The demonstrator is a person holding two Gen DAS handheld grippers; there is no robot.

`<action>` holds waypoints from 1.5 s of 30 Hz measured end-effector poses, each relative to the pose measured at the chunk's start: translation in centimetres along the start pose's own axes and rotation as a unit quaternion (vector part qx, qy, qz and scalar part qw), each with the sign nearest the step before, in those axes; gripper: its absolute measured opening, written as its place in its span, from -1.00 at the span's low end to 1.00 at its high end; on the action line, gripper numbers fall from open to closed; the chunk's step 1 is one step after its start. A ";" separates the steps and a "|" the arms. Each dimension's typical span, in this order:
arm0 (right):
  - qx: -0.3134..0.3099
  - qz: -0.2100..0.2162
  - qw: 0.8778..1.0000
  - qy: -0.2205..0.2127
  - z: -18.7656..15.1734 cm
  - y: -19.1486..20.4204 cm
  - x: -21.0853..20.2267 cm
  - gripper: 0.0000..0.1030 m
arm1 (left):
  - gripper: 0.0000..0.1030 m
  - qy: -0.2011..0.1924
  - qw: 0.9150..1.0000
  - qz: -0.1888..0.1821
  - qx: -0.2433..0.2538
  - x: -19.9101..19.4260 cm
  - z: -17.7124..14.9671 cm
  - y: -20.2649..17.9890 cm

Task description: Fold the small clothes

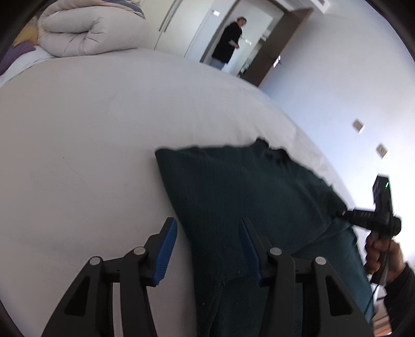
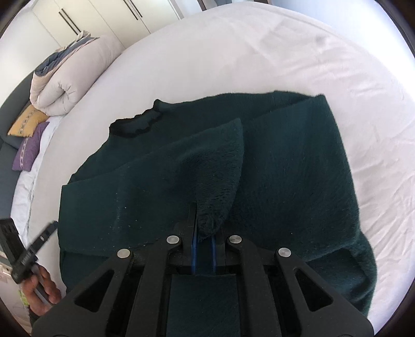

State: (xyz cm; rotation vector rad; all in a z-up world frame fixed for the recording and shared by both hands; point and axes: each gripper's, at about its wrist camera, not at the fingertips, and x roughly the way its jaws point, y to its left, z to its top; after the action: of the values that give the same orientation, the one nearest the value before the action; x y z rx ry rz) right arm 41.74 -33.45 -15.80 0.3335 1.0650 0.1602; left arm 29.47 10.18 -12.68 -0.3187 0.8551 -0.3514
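A dark green fuzzy sweater (image 2: 285, 168) lies on the white bed (image 2: 259, 51), collar toward the far left. My right gripper (image 2: 204, 228) is shut on a sleeve cuff (image 2: 218, 181) and holds it over the sweater's body. In the left wrist view the sweater (image 1: 246, 194) lies at centre right. My left gripper (image 1: 207, 233) is open, its jaws straddling the sweater's left edge just above the sheet. The right gripper also shows in the left wrist view (image 1: 342, 213), pinching the fabric.
A rolled beige duvet (image 1: 85, 31) and yellow and purple cushions (image 2: 28, 134) lie at the head of the bed. A person in black (image 1: 228, 41) stands in a doorway. White wardrobes (image 2: 85, 15) stand beyond the bed.
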 end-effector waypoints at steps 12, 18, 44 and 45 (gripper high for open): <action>0.009 0.004 1.000 0.000 -1.1 0.6 -0.1 -0.86 | 0.00 0.018 0.999 0.029 0.029 0.7 -1.2 -0.8; 0.040 0.017 0.999 0.008 -1.4 -0.4 0.4 -0.86 | 0.00 0.010 0.999 0.028 0.026 0.2 -1.0 -0.9; 0.136 0.227 0.964 0.019 2.8 -2.0 7.0 -0.96 | -0.61 0.028 0.998 0.055 0.024 6.8 4.6 -0.5; 0.133 0.238 0.962 0.008 2.5 -2.3 6.9 -0.97 | -0.61 0.028 0.998 0.052 0.021 6.6 4.4 -0.4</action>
State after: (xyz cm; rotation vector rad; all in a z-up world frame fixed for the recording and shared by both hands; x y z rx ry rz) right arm 47.19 -34.10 -21.18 0.8330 1.0075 0.4506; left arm 36.84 7.62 -14.23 -0.2254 0.9142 -0.2812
